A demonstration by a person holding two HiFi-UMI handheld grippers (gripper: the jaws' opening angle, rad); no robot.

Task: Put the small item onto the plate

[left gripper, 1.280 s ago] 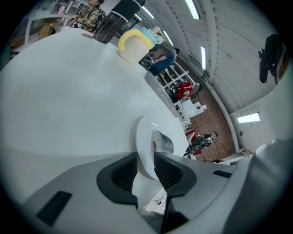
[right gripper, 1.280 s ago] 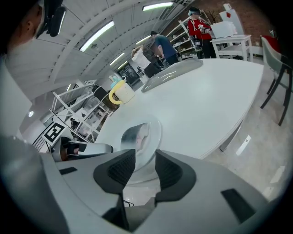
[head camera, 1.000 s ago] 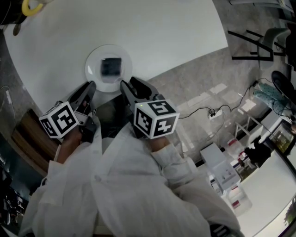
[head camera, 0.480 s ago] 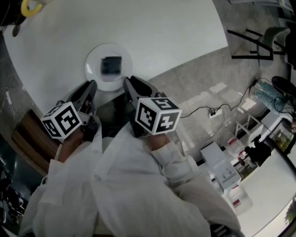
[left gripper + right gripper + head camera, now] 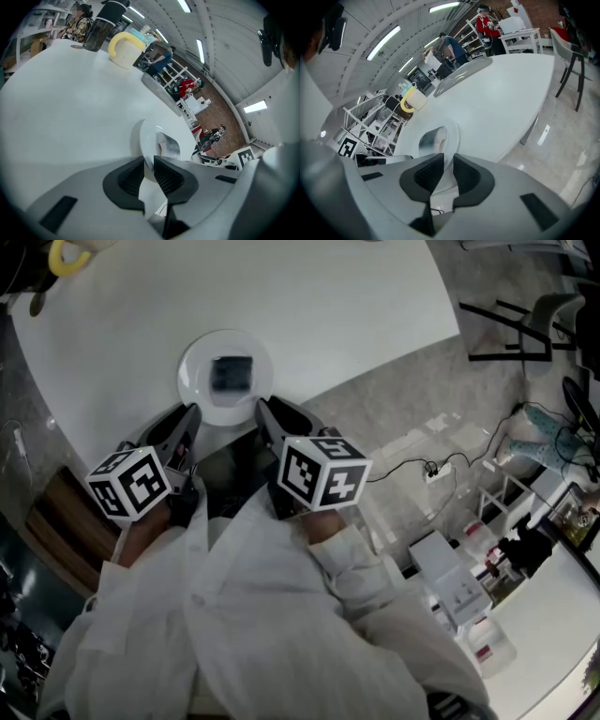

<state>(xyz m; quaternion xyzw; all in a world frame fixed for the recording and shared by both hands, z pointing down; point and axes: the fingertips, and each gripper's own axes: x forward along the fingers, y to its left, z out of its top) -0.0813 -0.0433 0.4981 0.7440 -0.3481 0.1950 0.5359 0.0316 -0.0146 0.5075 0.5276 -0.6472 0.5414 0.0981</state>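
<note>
Placement is what your next move turns on, so read it from left to right. Your left hand-held gripper (image 5: 188,418) reaches up and away from you to the near-left rim of the plate (image 5: 196,396). Its jaws have just been closing, and in the left gripper view that white rim runs into the narrow gap between the ribbed pads, so it appears pinched on the plate's edge. Past the pads, further in over the plate's well, lies the small item (image 5: 232,373). From above it sits about mid-plate, already resting on the plate, not on the bare worktop (image 5: 328,306). It looks roughly square and greyish, with no long axis you could line up on, and its detail is too blurred to name. Your right hand-held gripper (image 5: 265,412) comes in at the near-right rim, mirroring the left. Its jaws have also just been closing, and the right gripper view shows the rim between the pads, which stand nearly together on it. The item therefore lies ahead of both grippers, up the frame in the head view, to the right of your left one and to the left of your right one. Both are about equally near, the right perhaps a shade closer. Judged from this, the item is already placed and you are holding the plate by its near edge with both grippers.
</note>
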